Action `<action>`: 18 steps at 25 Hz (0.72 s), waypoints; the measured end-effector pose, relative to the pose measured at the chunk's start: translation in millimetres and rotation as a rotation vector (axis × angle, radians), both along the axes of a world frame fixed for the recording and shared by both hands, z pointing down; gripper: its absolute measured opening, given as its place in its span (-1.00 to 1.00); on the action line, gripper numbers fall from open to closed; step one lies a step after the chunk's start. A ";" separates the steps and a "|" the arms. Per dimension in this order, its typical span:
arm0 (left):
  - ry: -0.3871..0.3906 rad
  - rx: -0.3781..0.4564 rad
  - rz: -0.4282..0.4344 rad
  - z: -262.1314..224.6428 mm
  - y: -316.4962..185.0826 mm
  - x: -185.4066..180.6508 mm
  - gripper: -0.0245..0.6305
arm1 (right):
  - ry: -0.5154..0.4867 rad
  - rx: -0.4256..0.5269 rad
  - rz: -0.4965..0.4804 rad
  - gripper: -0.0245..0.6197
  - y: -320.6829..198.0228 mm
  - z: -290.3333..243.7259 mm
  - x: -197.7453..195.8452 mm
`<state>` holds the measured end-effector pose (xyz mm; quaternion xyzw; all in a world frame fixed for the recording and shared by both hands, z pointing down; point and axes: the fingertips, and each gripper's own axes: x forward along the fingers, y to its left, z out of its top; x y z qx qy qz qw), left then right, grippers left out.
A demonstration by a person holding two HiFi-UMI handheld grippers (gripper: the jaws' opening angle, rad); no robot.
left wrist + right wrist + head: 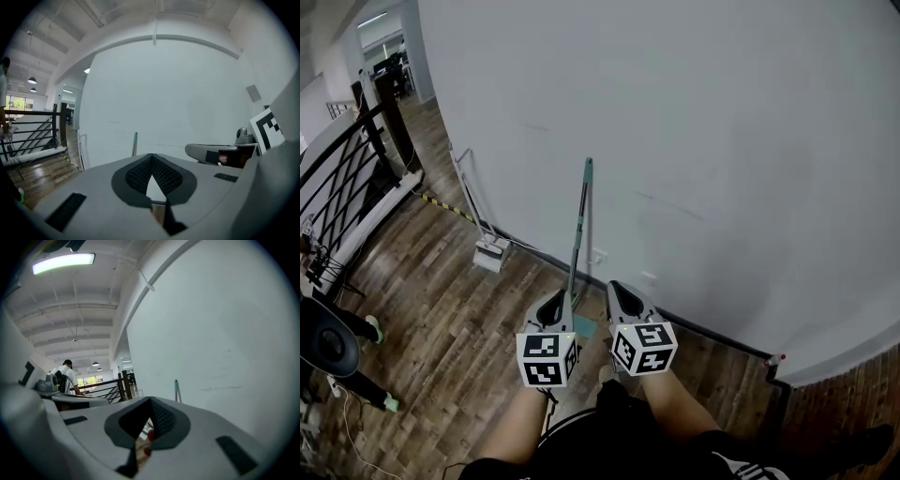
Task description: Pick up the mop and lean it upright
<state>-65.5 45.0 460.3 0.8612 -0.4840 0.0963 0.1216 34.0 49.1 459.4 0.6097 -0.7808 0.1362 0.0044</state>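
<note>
In the head view, the mop (577, 230) stands upright against the white wall (722, 141). Its teal-tipped handle is up on the wall and its teal head is down on the wooden floor (459, 319), between my two grippers. The left gripper (553, 302) sits just left of the pole and looks closed, with nothing in it. The right gripper (623, 294) sits just right of the pole, also closed and empty. I cannot tell from here whether either one touches the mop. Further left along the wall leans a second, white cleaning tool (487, 246), and a black railing (347, 178) runs along the left edge.

In the left gripper view, the left gripper (151, 156) has its jaws brought together at the tips, and nothing is between them. The top of the mop (135, 143) shows just beyond, against the wall. The right gripper (211, 153) lies off to the right, and the railing (42, 125) is at the left.

In the right gripper view, the right gripper (150, 401) is fully closed and holds nothing. The mop (176, 390) pokes up past it to the right, by the wall. A person (66, 373) stands far back near the railing.
</note>
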 end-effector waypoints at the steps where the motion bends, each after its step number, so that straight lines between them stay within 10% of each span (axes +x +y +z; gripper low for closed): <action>1: -0.006 -0.004 -0.008 0.5 -14.0 5.5 -0.94 | -0.002 0.000 -0.006 -0.91 -14.5 -0.9 6.2; 18: -0.041 -0.023 -0.185 3.1 -175.3 51.7 -0.94 | -0.036 -0.048 -0.120 -0.91 -198.5 7.4 66.6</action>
